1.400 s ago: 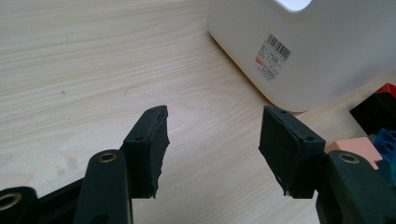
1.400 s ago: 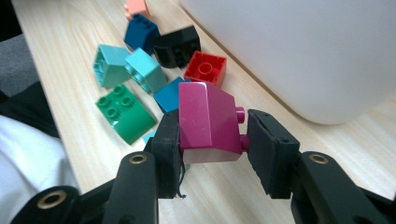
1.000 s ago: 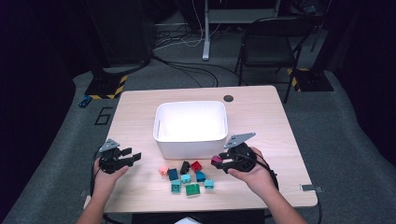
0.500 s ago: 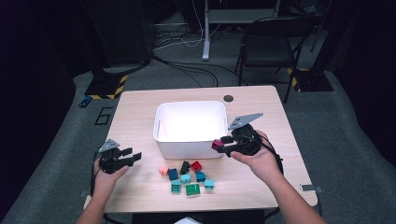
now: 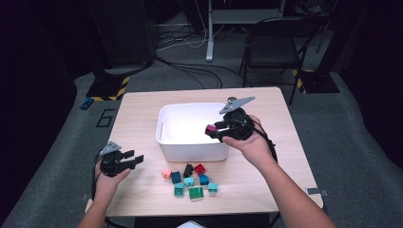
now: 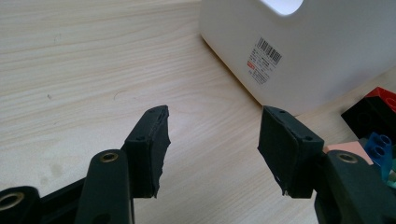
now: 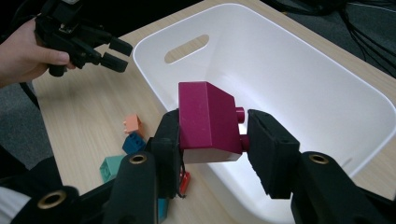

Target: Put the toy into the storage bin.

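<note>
My right gripper [image 5: 215,131] is shut on a magenta brick [image 5: 209,129] and holds it over the front right part of a white bin [image 5: 190,148]. In the right gripper view the magenta brick [image 7: 208,121] is clamped between both jaws above the bin's near rim [image 7: 233,186]. My left gripper [image 5: 134,159] rests low at the table's front left, open and holding nothing. In its own view the left gripper [image 6: 212,135] has bare wood between the jaws and the bin wall [image 6: 317,56] ahead.
Several loose bricks lie in front of the bin: a salmon one [image 5: 166,173], a black one [image 5: 188,169], a red one [image 5: 199,169], a blue one [image 5: 176,177] and a green one [image 5: 195,192]. A small dark disc [image 5: 231,99] sits at the table's far edge.
My right gripper has risen from the table beside the brick pile and moved forward over the bin, with the magenta brick in it. The left gripper has stayed put.
</note>
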Demonstrator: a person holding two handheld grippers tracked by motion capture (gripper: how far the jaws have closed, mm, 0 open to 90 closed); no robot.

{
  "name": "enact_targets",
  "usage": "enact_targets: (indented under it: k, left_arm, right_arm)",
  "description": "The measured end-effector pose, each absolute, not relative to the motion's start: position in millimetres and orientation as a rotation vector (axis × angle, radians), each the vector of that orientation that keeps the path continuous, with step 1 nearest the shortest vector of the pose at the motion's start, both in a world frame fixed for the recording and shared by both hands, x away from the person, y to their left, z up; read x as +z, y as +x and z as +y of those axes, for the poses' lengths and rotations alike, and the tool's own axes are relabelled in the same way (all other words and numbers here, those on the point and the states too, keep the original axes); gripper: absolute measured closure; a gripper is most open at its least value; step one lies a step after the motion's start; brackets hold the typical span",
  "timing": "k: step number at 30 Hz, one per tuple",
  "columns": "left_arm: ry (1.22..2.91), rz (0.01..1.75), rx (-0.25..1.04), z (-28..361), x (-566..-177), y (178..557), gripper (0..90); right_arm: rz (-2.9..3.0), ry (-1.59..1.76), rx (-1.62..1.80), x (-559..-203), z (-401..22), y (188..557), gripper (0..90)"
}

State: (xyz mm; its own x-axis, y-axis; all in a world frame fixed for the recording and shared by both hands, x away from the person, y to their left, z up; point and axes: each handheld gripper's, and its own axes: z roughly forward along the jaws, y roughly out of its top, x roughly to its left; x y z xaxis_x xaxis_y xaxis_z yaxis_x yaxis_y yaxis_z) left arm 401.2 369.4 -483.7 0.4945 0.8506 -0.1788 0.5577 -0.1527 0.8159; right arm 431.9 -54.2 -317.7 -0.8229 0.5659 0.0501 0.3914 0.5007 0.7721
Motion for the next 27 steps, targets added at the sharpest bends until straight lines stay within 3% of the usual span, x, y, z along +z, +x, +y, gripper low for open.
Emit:
enact_targets:
  k: [27]
  left_arm:
    - [1.857,1.166,0.392,370,-485,405,42.4]
  right_arm:
    - [2.636,0.714,1.113,-353,50,516,56.5]
